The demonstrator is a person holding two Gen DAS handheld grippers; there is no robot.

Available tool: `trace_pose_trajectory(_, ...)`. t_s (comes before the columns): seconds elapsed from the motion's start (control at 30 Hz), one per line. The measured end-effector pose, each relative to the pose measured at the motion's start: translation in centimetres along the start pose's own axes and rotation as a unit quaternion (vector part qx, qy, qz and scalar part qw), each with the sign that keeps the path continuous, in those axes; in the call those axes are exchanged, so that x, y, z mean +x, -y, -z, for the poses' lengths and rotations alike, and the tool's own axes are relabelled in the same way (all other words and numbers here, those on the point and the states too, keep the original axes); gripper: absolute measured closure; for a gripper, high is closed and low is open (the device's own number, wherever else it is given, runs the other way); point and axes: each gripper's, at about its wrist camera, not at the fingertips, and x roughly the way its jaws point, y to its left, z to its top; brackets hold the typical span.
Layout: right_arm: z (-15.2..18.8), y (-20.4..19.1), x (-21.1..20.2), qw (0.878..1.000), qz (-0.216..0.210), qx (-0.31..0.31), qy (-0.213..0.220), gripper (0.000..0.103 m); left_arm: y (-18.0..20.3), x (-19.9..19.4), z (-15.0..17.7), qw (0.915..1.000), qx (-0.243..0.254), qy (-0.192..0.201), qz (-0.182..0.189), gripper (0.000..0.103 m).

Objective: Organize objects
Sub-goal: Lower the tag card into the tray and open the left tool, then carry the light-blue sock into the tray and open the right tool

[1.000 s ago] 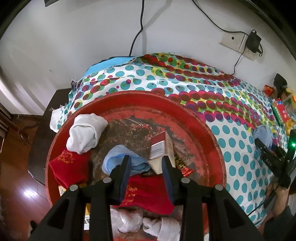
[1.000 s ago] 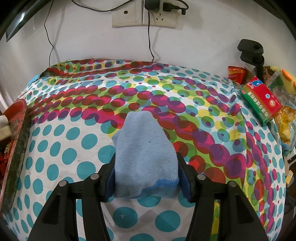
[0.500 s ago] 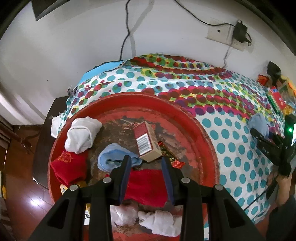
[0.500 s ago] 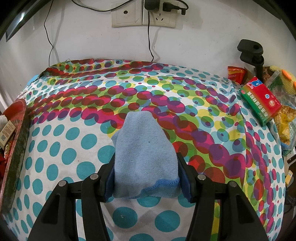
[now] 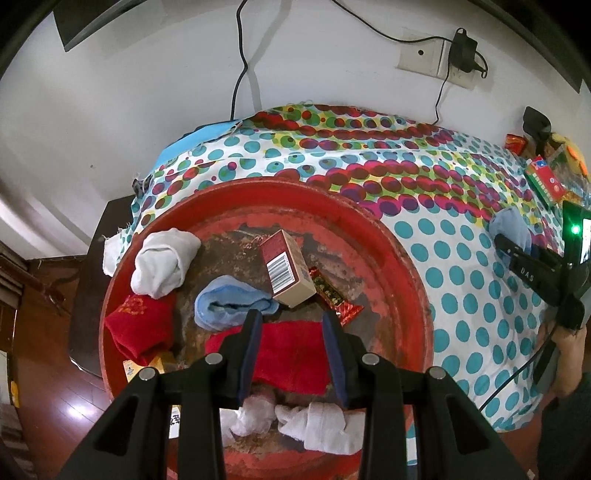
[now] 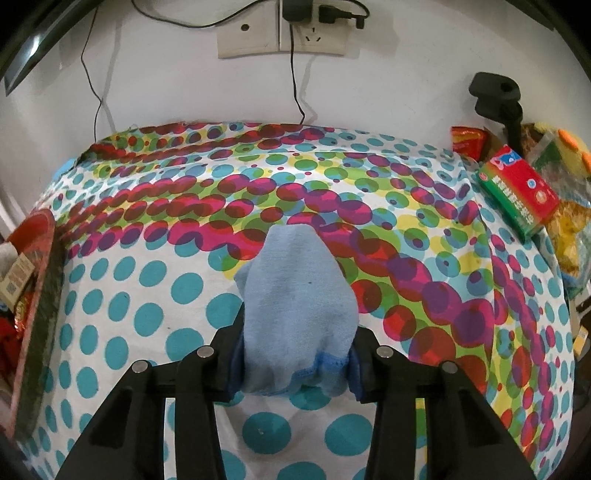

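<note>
In the left wrist view a round red tray holds a small red-and-tan box, a blue cloth, a white cloth, two red cloths, a red snack bar and white rags. My left gripper is open and empty above the larger red cloth. My right gripper is shut on a light blue cloth over the dotted tablecloth; it also shows in the left wrist view.
A green-and-red box, snack packets and a black stand sit at the table's right end. The red tray's edge is at the left. Wall sockets with cables are behind. A dark side table stands left.
My left gripper has pulled back and up from the small box, which now lies flat in the tray. The right gripper with the blue cloth has not moved.
</note>
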Motion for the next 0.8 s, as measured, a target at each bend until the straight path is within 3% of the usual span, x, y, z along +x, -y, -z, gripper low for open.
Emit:
trace_pose_trajectory(0.2,-0.7,-0.8,-1.8,1.0,-0.013,0.004,0.009,0.063,-0.3,-0.3,0.3,1.0,-0.003,0.002,0.005,0.068)
trace_pose_trajectory(0.43,-1.6,-2.6,-4.6,0.998,-0.061,0.012,0.022,0.063,-1.2,-0.8,0.8,0.9999,-0.008,0.004,0.008,0.068)
trace_pose_trajectory(0.8,-2.7,-11.0,-9.8,0.987,-0.145,-0.058,0.046,0.062,-5.1,-1.7,1.3,0.9987,-0.048,0.011,-0.009,0.068)
